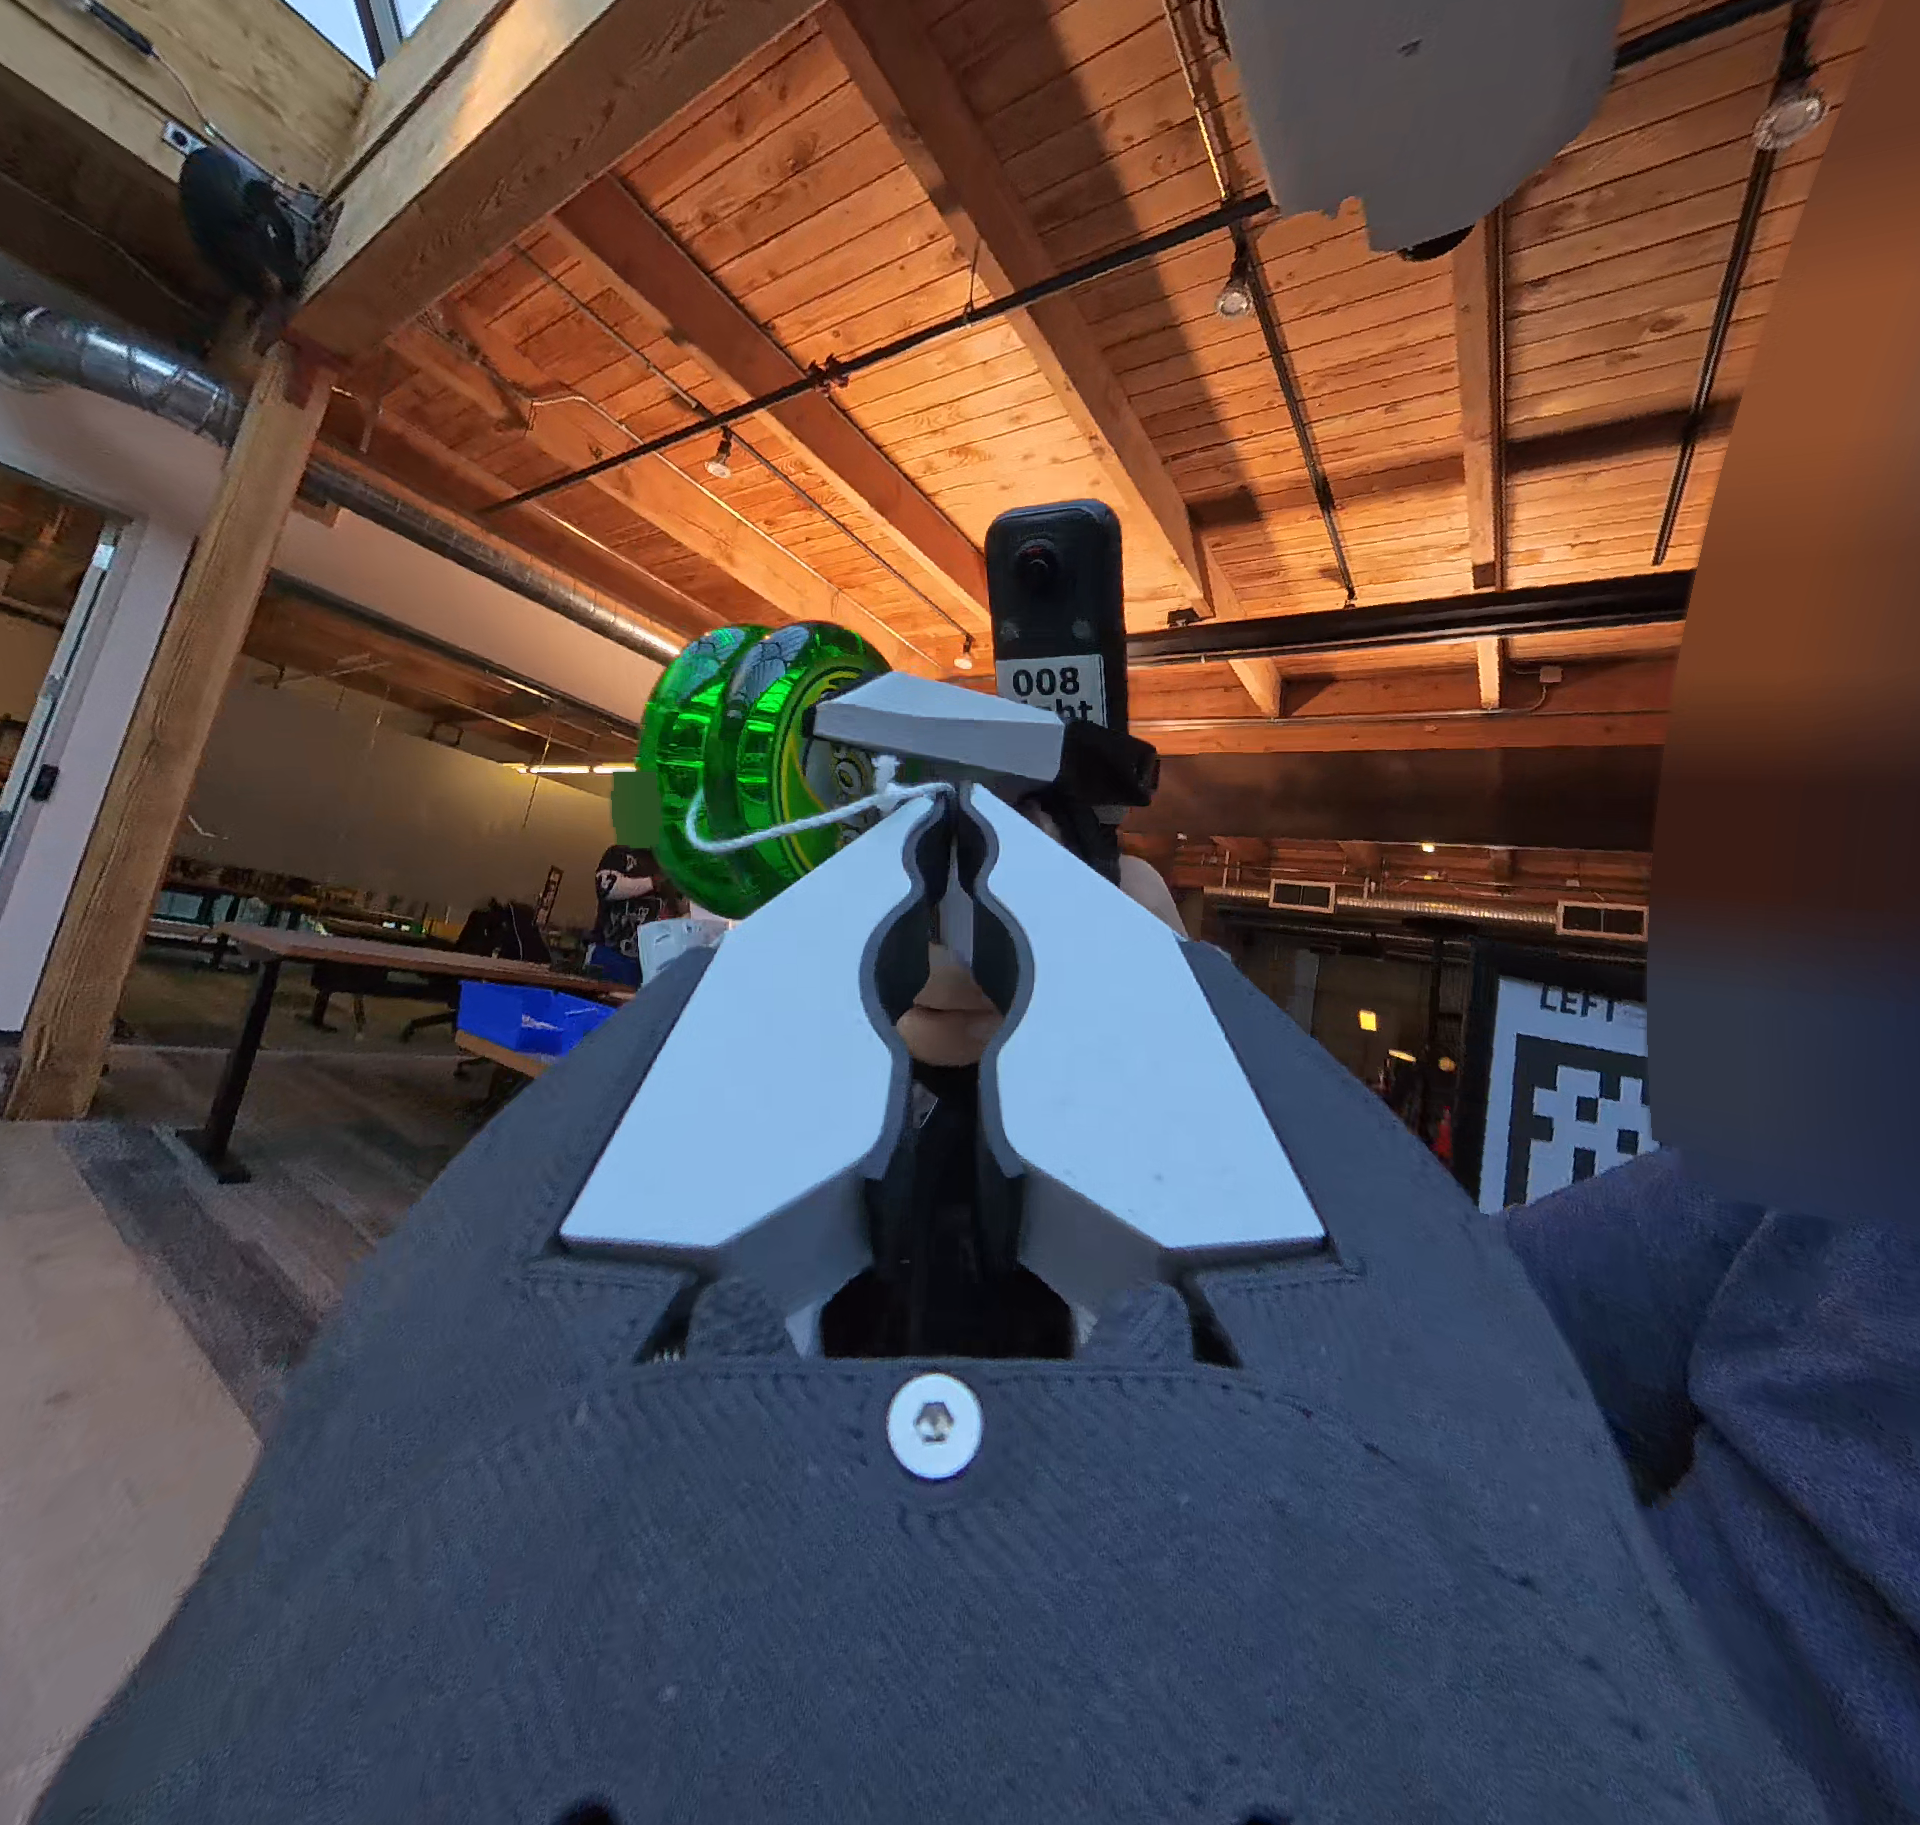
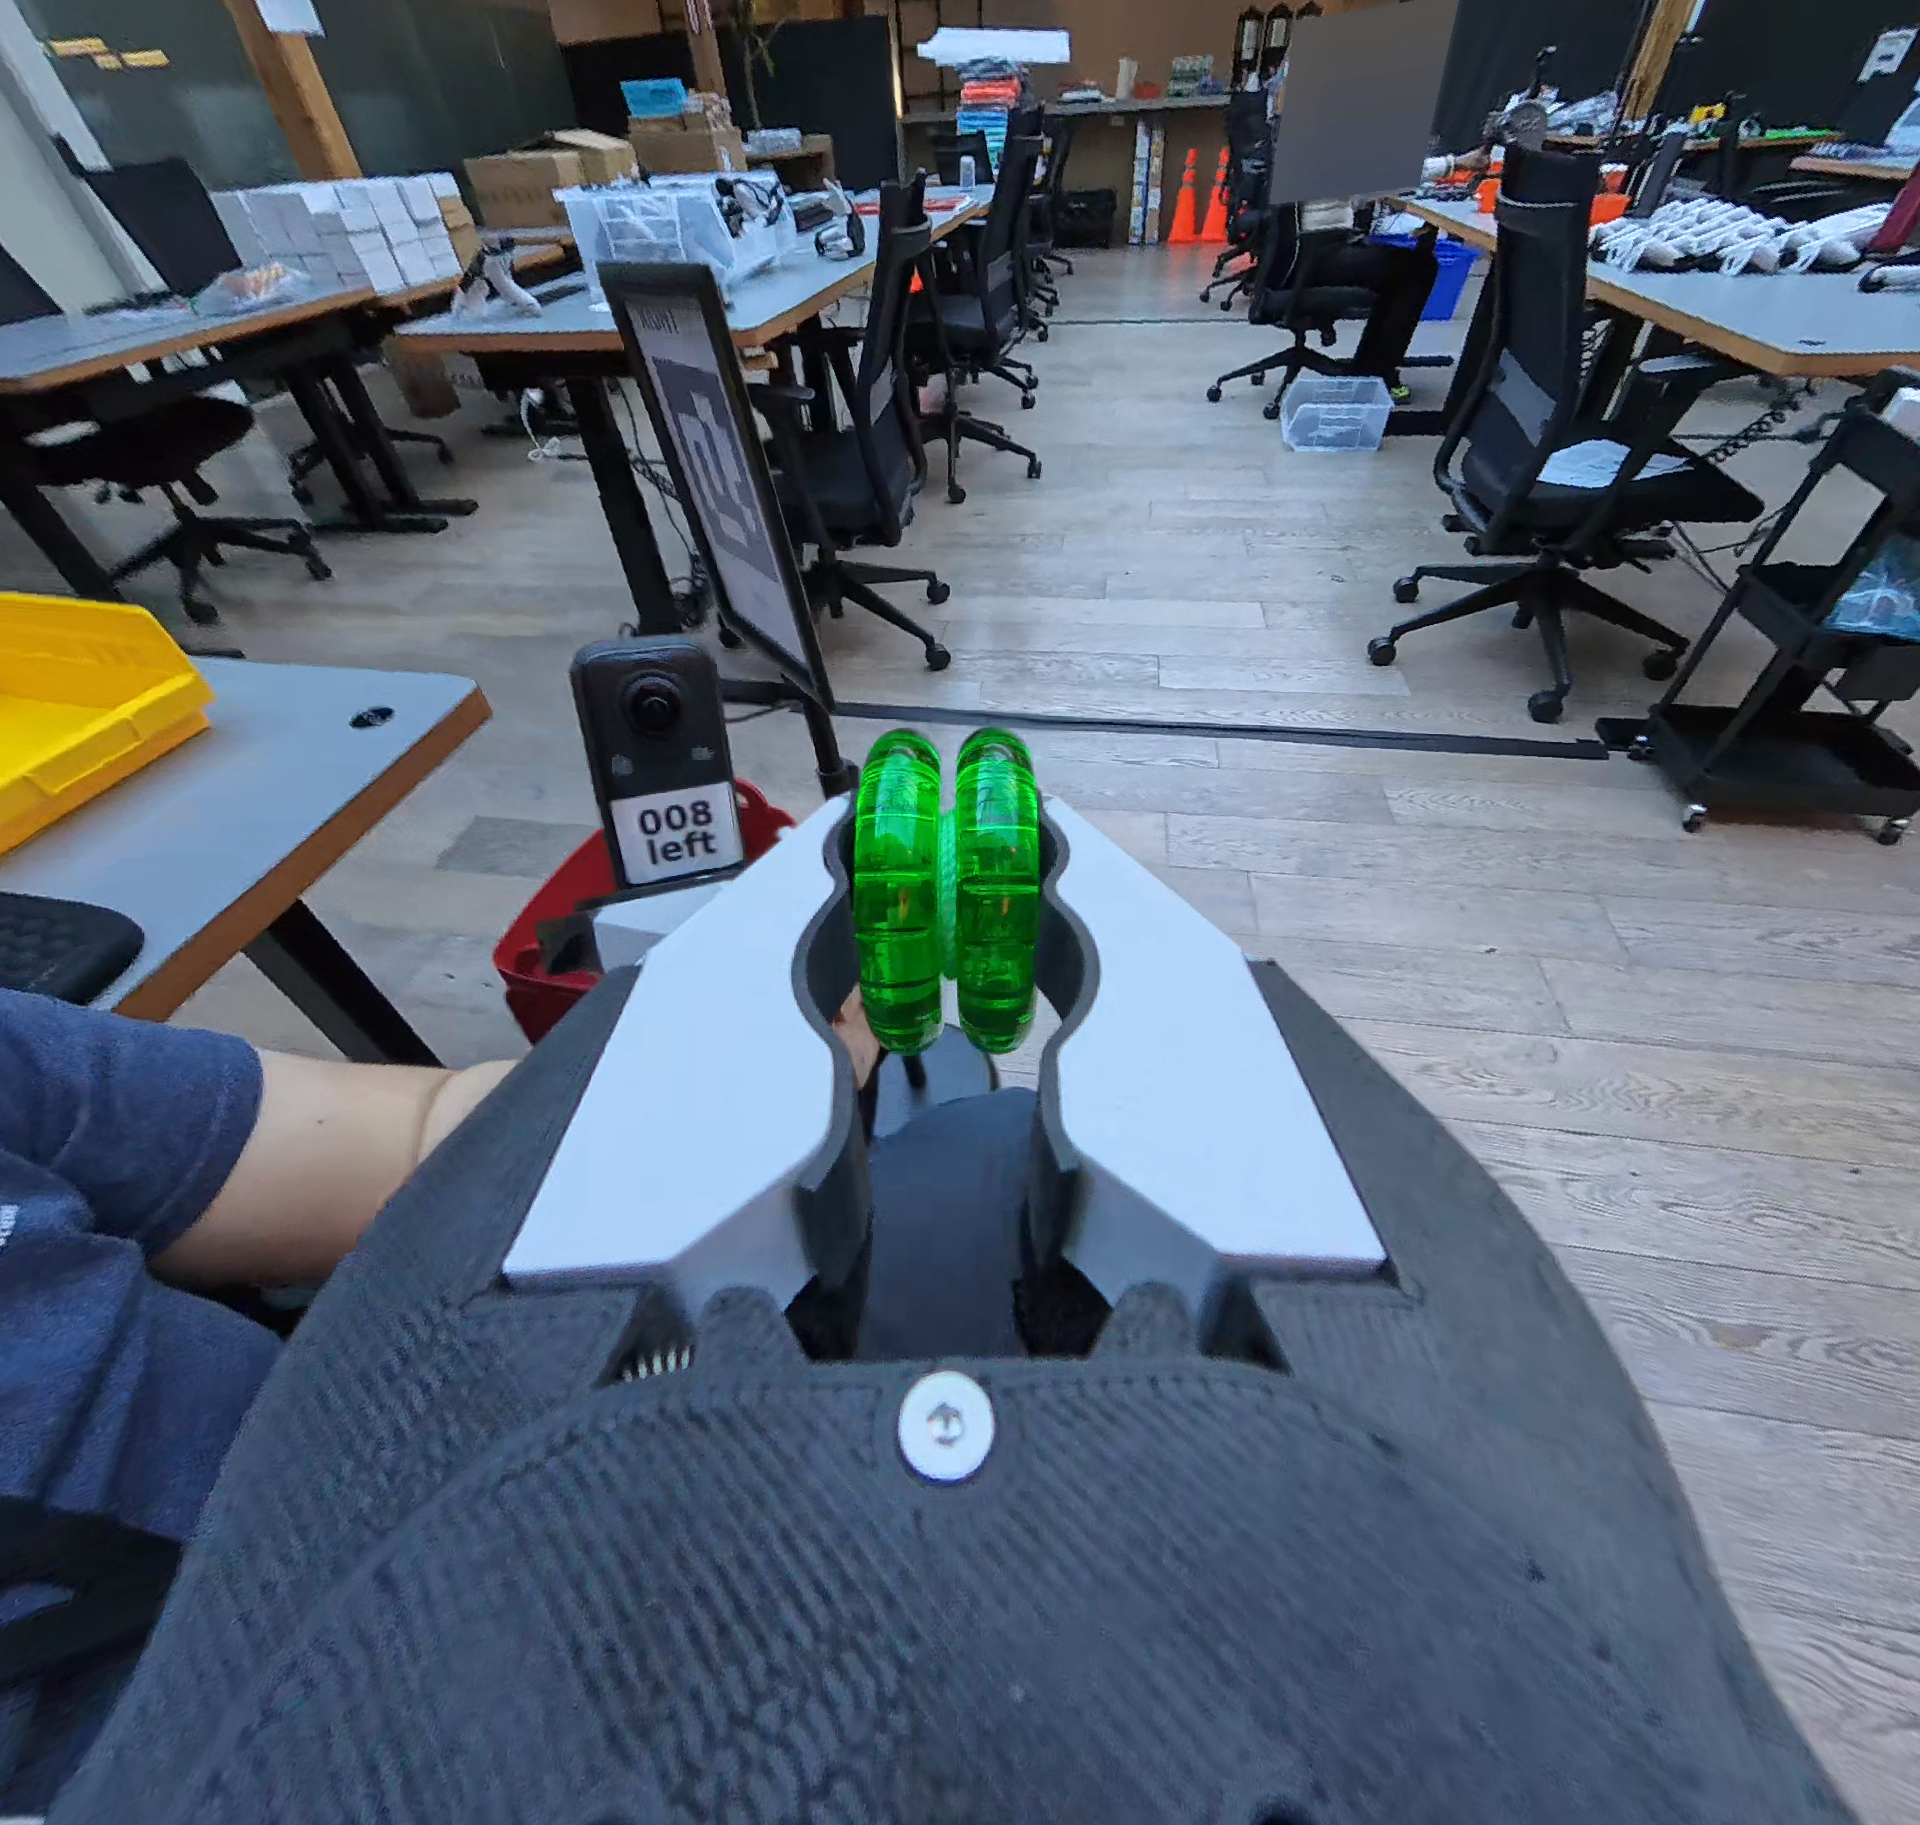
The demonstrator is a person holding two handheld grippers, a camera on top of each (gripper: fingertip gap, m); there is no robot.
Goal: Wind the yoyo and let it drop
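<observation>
The right gripper (image 2: pixel 945 892) clamps the translucent green yoyo (image 2: pixel 945 892) between its jaws, rims pointing forward, high above the wooden floor (image 2: pixel 1455 996). The left gripper (image 1: pixel 951 819) (tilted toward the ceiling) pinches the white string (image 1: pixel 790 825) with jaws nearly closed, just beside the yoyo.

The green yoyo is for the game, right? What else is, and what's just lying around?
For the job: green yoyo, its white string, right gripper holding the yoyo, left gripper pinching the string.

Just lying about: yellow bin, blue bin, office chairs, orange cones.
</observation>
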